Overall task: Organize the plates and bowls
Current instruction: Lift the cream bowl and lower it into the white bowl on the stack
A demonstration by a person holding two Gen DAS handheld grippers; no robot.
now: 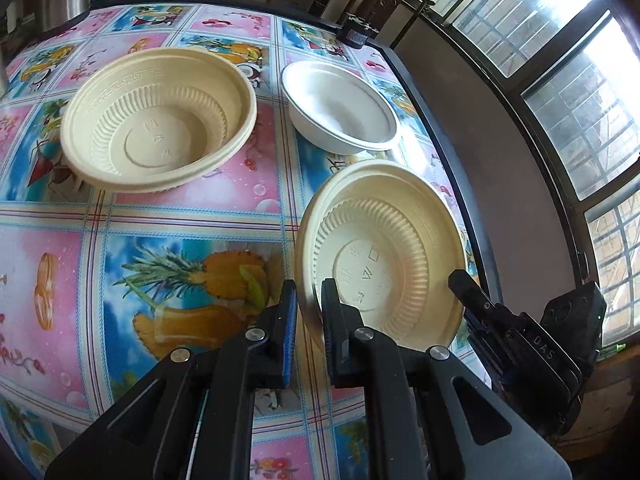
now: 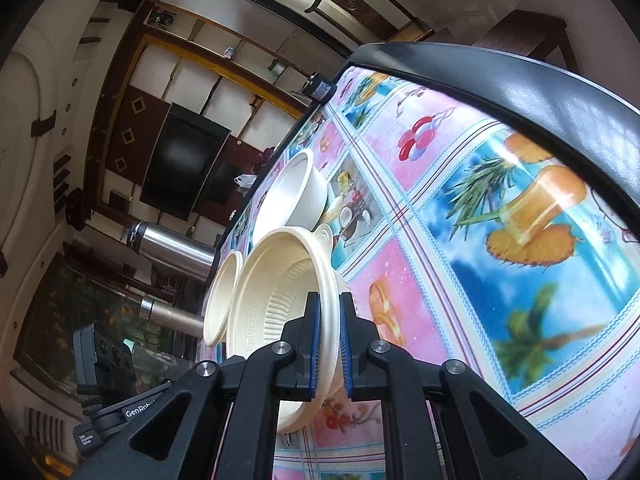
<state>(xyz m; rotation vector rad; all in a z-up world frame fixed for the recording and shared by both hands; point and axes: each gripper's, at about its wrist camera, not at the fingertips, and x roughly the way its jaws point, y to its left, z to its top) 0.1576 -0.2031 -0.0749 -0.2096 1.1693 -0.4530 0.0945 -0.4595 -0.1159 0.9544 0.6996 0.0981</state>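
A cream ribbed bowl [image 1: 384, 256] is tilted up on its side over the tablecloth. My left gripper [image 1: 309, 294] is shut on its near left rim. My right gripper [image 1: 464, 286] grips the opposite rim. In the right wrist view, my right gripper [image 2: 330, 322] is shut on the same cream bowl's [image 2: 276, 292] rim. A second cream bowl [image 1: 160, 120] sits upright at the left, also seen as the second cream bowl [image 2: 222, 300]. A white bowl [image 1: 340, 108] stands behind the held one, visible as the white bowl [image 2: 296, 192].
The table [image 1: 180, 208] has a fruit-print cloth and a black edge [image 2: 500, 76] close on the right, near the windows. A small black device [image 1: 356, 30] sits at the far corner. Steel flasks [image 2: 172, 248] stand beyond the bowls. The left gripper's body [image 2: 104, 380] shows at lower left.
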